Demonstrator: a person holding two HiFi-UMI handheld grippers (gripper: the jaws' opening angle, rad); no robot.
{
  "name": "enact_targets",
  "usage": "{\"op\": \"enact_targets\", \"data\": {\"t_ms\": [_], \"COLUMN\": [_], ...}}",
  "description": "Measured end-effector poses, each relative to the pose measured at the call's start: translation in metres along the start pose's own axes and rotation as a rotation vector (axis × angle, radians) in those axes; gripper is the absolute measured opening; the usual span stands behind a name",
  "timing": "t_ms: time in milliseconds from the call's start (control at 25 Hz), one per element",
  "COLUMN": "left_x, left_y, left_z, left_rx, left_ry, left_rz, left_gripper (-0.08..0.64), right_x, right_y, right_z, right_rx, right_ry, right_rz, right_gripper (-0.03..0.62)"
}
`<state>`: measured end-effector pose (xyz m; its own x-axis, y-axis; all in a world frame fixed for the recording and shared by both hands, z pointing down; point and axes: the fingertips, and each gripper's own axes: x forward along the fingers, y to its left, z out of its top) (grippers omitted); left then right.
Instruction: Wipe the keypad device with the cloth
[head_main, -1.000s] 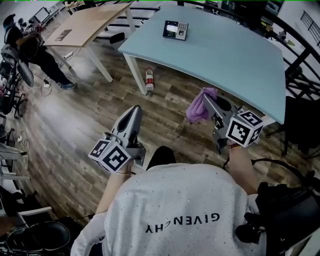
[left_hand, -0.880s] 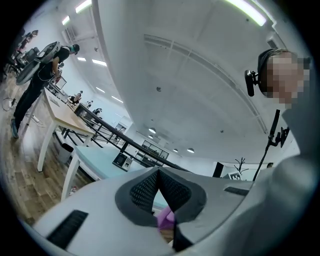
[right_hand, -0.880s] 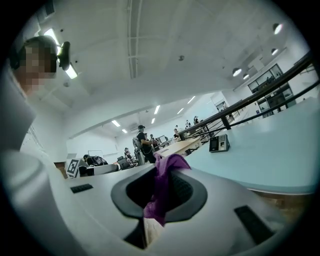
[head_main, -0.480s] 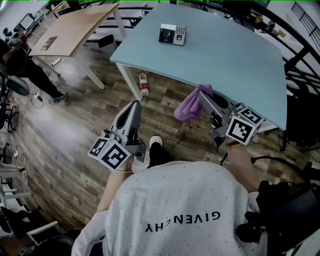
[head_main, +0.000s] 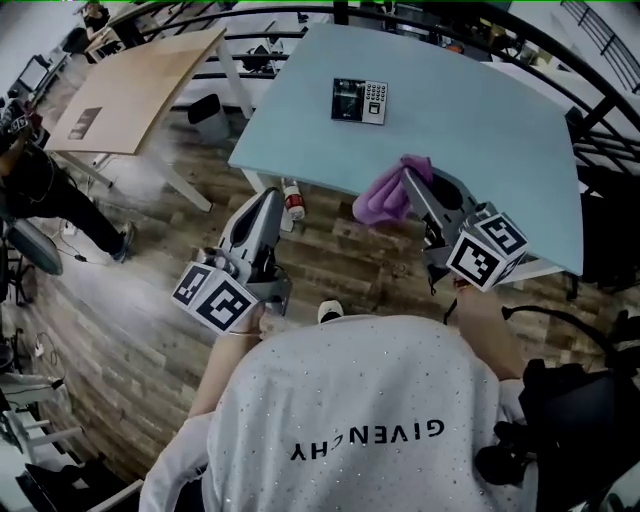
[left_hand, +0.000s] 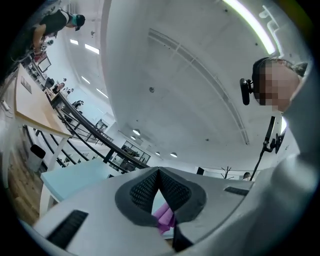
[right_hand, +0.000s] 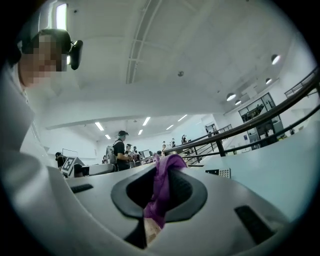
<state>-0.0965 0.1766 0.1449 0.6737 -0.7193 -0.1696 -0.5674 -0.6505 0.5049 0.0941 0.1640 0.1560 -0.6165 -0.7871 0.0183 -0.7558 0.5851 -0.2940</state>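
My left gripper (head_main: 268, 200) is short of the table (head_main: 480, 120), jaws closed together with nothing between them. The keypad (head_main: 360, 100) lies flat on the table's far part. My right gripper (head_main: 410, 180) is clamped on the purple cloth (head_main: 385, 198) over the near edge, well apart from the keypad.

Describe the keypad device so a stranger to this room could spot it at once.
Find the large light blue table. Toward its far side lies a small flat rectangular black keypad device. Its dark screen and grid of pale buttons set it apart from the soft purple cloth held by the right gripper at the near edge.
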Motion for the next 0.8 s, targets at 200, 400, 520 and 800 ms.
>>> {"op": "enact_targets", "data": {"t_ms": [200,400,520,800], "left_x": [0.023,0.046,0.056,0.106], "left_y": [0.039,0.049,0.054,0.103], "left_z": [0.015,0.004,-0.001,-0.023], "left_rx": [0.011,-0.053,-0.071,0.109], "left_ry": [0.032,0.063,0.073,0.185], "left_rz": [-0.041,-0.159,-0.188,-0.056], "left_gripper": [0.000,0.000,0.000,0.000], "right_x": [0.032,0.042,0.045,0.097], "right_y": [-0.008,-0.031,-0.035,-0.071], "right_z": [0.013,0.014,0.014,-0.002], "right_rx": [-0.001,0.018,0.050,-0.019], "right_ry": [-0.099,-0.130,-0.151,-0.054], "right_rz": [-0.031,-0.101,-0.078,-0.095], "right_gripper": [0.037,0.037,0.037,0.040]}}
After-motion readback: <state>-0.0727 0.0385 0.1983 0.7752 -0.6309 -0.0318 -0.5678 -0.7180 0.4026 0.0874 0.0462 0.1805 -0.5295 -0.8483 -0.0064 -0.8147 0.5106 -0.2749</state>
